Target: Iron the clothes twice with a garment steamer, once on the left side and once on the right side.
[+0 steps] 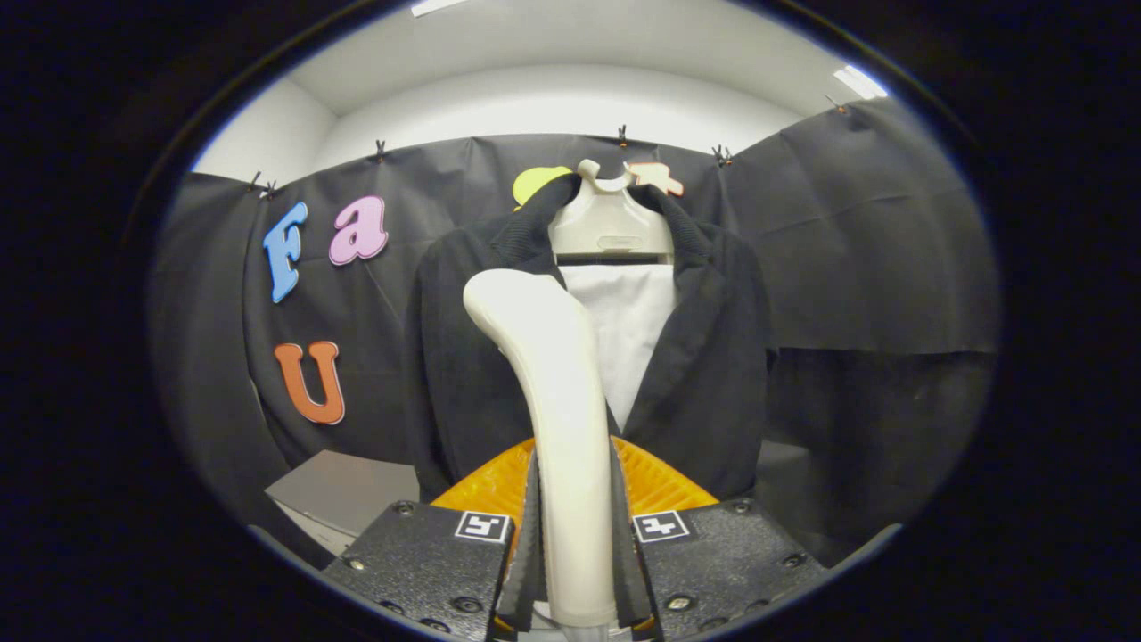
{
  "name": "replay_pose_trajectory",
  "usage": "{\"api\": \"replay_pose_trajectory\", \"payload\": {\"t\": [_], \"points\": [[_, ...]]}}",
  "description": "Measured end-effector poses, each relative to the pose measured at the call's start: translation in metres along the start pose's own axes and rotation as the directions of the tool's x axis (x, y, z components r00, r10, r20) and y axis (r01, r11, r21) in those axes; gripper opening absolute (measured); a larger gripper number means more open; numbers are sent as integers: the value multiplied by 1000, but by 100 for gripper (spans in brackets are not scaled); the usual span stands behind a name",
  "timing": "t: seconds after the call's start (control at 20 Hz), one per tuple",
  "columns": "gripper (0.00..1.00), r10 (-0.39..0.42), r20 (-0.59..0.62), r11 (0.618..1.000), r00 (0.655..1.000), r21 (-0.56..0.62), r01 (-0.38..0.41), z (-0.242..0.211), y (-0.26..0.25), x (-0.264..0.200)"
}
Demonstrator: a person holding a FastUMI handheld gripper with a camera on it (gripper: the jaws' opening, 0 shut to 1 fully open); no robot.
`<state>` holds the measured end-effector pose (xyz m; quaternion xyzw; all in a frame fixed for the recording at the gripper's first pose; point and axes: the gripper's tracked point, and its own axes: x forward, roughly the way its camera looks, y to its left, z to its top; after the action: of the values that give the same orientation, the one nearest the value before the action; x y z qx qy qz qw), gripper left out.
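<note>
To the left, beside the hanging garment, a grey box [343, 490] sits low against the booth's cloth wall. The dark jacket [455, 374] hangs on a pale hanger [611, 227] straight ahead of the fingers, its front open over a white lining panel [628, 330], its left panel facing the tool and its right panel further across. The hand-held gripper [575, 553] is pinching the garment steamer [557, 401]: both fingers press on its pale handle from either side, and the handle rises from between them to a rounded head level with the jacket's left lapel. Whether the head touches the cloth cannot be told. An orange ribbed part [655, 481] shows just behind the fingers, at the jacket's hem. By the look of it, the grasp is done and the left-side pass is either starting or in hand, with the head high near the collar. The next move likely calls for drawing the head down the left panel, keeping it close to the fabric, then shifting across for the right panel.
</note>
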<state>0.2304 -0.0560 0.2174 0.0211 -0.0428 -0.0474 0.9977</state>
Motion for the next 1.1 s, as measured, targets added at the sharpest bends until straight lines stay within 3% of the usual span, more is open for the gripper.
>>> {"api": "replay_pose_trajectory", "payload": {"t": [1.1], "points": [[37,-60,-105,995,993,-90,51,-73,-18,0]]}}
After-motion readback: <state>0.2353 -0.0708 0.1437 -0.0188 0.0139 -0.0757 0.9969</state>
